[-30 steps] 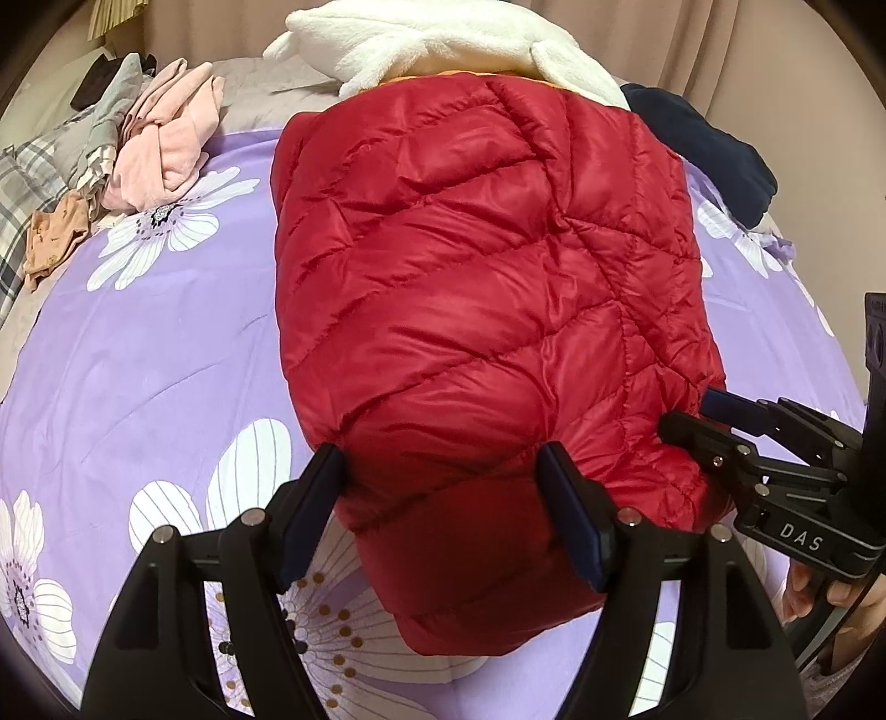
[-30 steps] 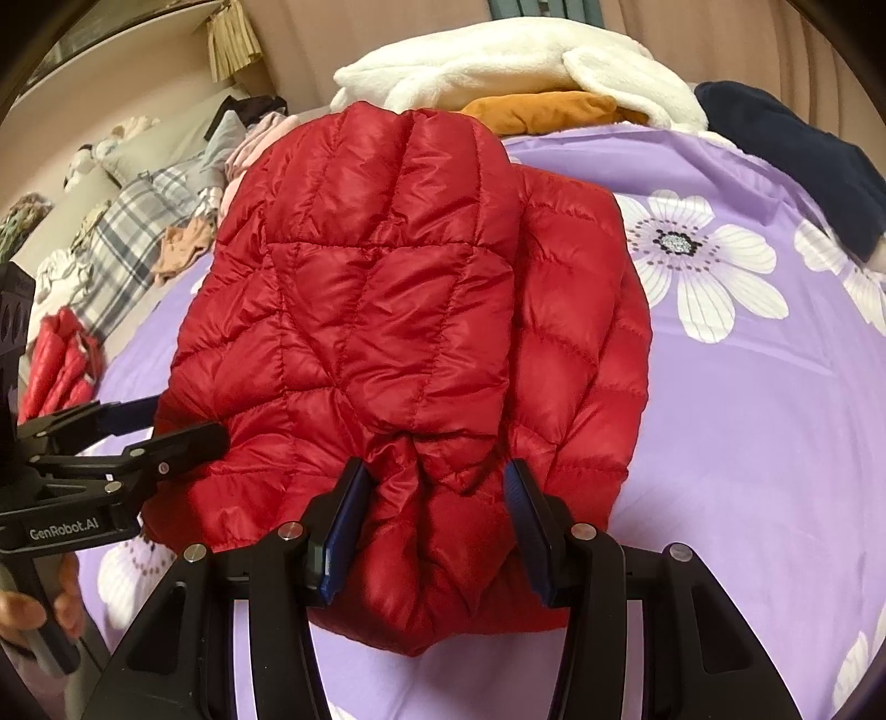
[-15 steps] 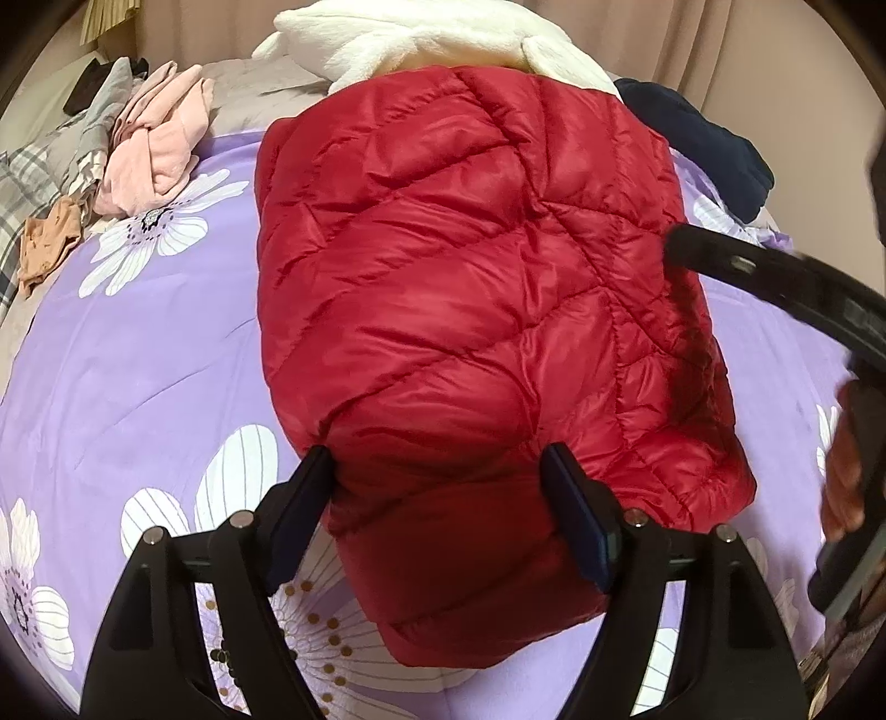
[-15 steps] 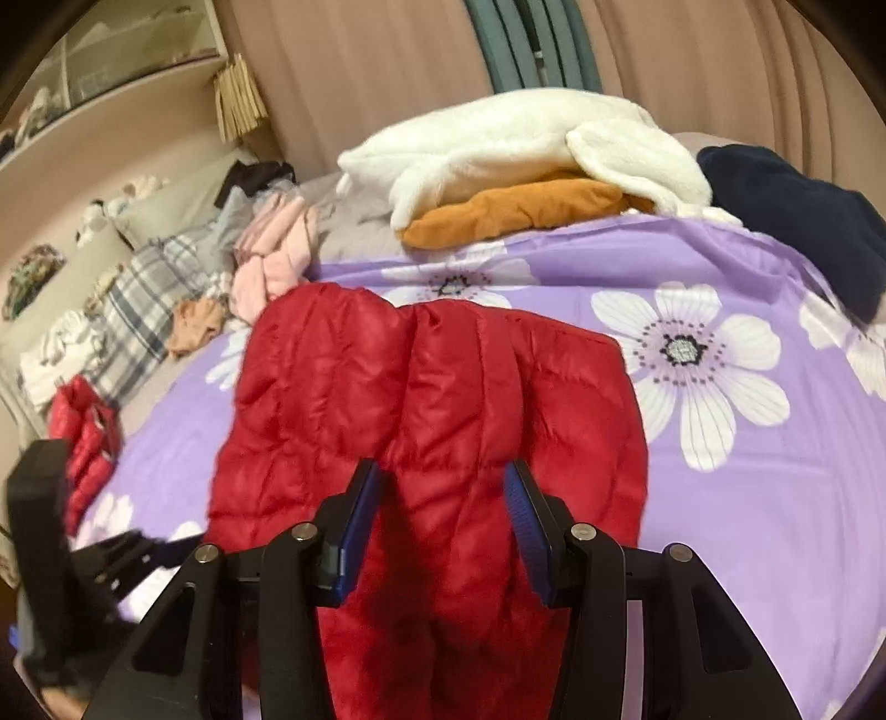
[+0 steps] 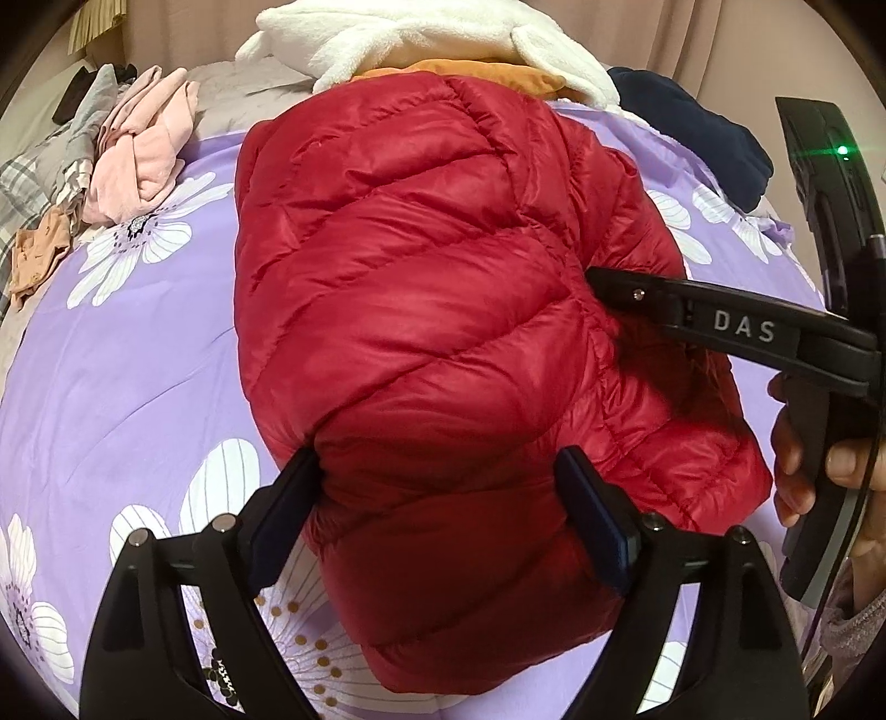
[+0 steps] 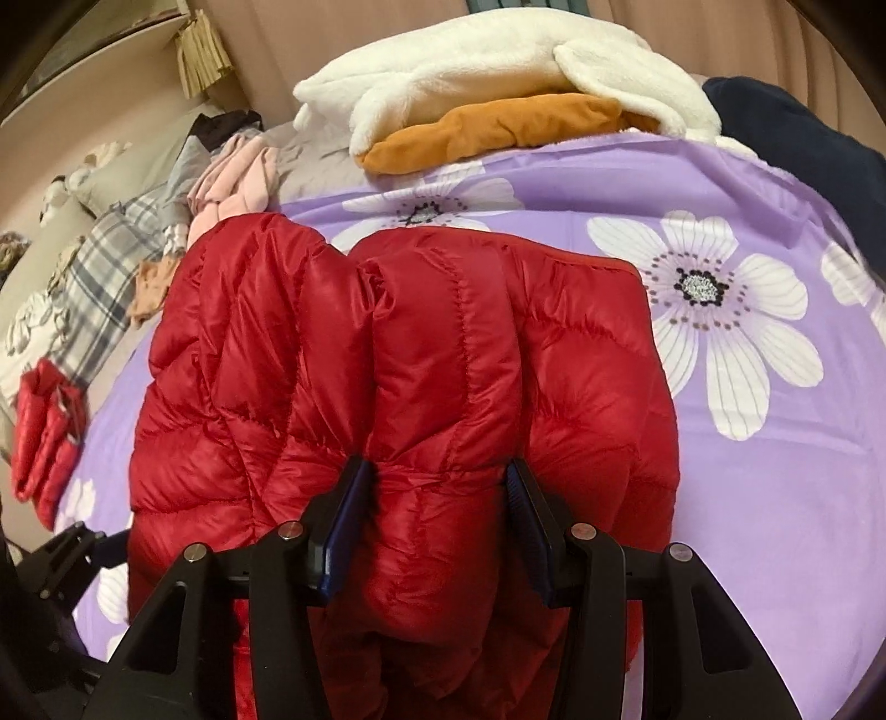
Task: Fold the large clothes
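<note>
A red down jacket [image 5: 421,310] lies folded on the purple flowered bedspread [image 5: 111,360]. My left gripper [image 5: 437,498] straddles its near folded end. Its jaws are opening, and the puffy fabric still bulges against both pads. My right gripper [image 6: 437,487] is shut on a bunched fold of the jacket [image 6: 421,354] and holds that edge raised above the bed. In the left wrist view the right gripper [image 5: 595,277] reaches in from the right over the jacket's middle, with a person's hand [image 5: 803,459] on its grip.
A white fleece [image 5: 421,33] over an orange garment [image 6: 498,127] sits at the far edge, with a navy garment [image 5: 692,127] to its right. Pink clothes [image 5: 144,144] and plaid fabric [image 6: 105,249] are piled at the left. A small red item [image 6: 44,437] lies there too.
The right gripper rose from the jacket's low right corner and carried its edge up over the middle. The left gripper's jaws spread a little wider around the near end.
</note>
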A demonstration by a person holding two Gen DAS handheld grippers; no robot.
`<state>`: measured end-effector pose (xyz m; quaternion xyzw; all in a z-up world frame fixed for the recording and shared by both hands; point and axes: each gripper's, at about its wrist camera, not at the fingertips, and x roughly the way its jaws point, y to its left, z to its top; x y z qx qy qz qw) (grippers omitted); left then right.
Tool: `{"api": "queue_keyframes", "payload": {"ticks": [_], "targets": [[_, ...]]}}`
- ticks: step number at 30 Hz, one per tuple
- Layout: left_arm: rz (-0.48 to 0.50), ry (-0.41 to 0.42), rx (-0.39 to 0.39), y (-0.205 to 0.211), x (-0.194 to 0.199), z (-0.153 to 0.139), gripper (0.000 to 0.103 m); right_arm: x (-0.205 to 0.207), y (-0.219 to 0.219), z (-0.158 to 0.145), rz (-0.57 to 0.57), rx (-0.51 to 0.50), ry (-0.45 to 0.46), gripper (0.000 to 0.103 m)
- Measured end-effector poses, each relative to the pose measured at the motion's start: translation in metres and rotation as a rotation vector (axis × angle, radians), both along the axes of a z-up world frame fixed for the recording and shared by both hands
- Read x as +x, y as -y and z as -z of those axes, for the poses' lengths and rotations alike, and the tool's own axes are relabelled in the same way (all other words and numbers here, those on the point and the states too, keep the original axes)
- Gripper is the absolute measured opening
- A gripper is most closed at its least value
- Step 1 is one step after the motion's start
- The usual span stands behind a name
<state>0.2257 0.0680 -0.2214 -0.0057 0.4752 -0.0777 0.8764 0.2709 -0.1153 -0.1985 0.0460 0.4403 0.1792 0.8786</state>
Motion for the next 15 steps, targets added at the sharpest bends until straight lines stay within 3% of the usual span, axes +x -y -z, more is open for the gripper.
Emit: {"api": "queue_keyframes", "payload": {"ticks": [10, 15], "targets": [[-0.028, 0.007, -0.043, -0.006, -0.005, -0.008, 0.087, -0.052, 0.012, -0.041, -0.046, 0.048, 0.11, 0.049], [-0.031, 0.01, -0.043, -0.006, -0.011, -0.008, 0.087, -0.066, 0.007, -0.031, -0.069, -0.012, 0.093, 0.049]]}}
